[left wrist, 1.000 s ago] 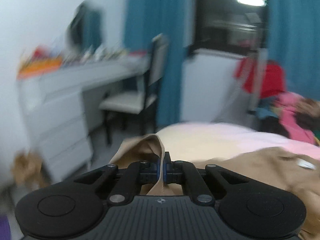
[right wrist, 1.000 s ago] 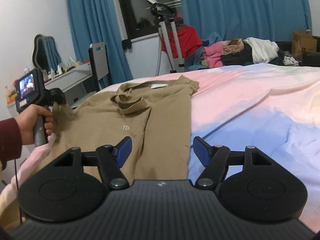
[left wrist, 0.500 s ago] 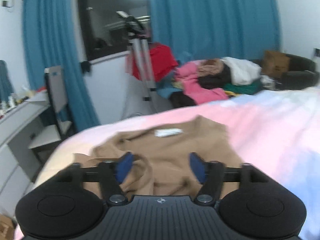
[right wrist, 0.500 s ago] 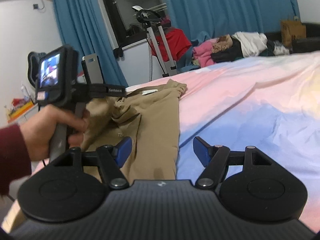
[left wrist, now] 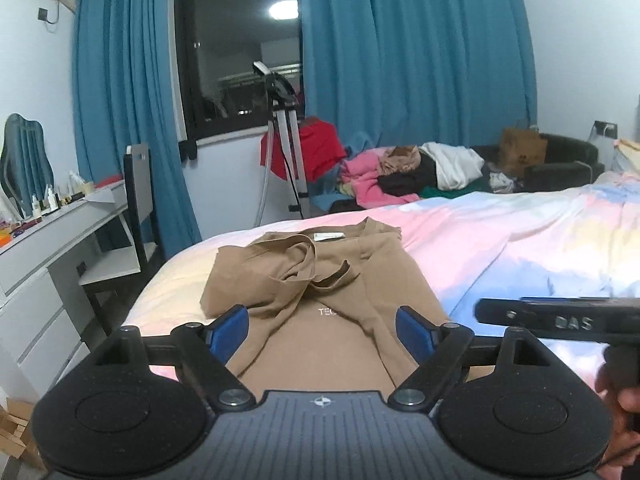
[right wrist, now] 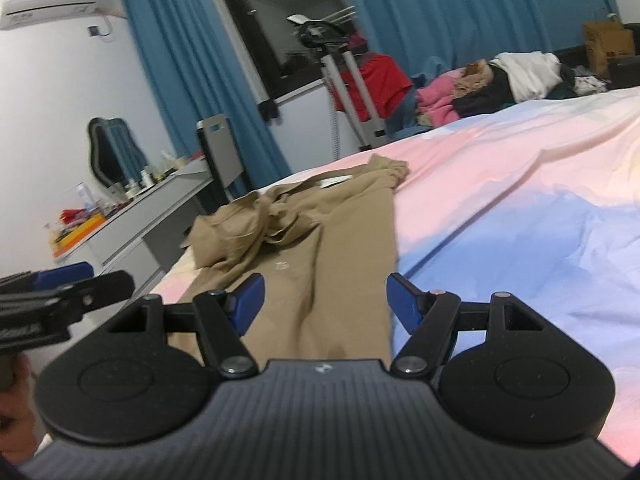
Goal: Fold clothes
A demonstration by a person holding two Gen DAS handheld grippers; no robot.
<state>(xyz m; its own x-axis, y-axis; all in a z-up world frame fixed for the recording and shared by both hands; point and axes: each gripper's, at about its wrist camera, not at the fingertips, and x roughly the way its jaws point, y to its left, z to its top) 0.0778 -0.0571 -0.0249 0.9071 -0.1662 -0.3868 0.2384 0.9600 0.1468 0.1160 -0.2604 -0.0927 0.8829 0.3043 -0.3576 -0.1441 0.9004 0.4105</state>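
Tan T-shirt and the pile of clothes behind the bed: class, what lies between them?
In the left wrist view, only a bare stretch of pink bedsheet separates the tan T-shirt from the clothes pile.

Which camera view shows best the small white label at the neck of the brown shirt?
The left wrist view: the label on the brown shirt is sharp and faces the camera. In the right wrist view, the label appears smaller, tilted and slightly blurred.
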